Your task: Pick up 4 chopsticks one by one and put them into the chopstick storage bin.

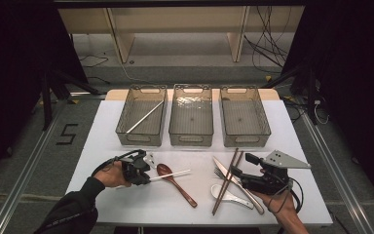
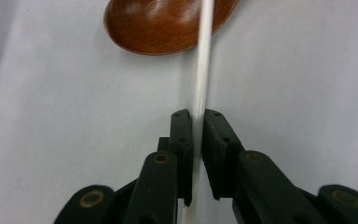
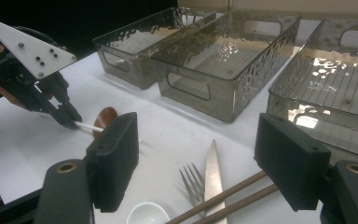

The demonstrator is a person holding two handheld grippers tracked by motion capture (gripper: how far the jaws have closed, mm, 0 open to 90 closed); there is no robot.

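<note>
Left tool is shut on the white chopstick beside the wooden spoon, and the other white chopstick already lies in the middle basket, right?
Not quite. The left tool is shut on the white chopstick beside the wooden spoon, but the other white chopstick lies in the left basket, not the middle basket. The high view shows it lying slantwise there.

White chopstick and brown spoon bowl cut off by the top edge.
</note>
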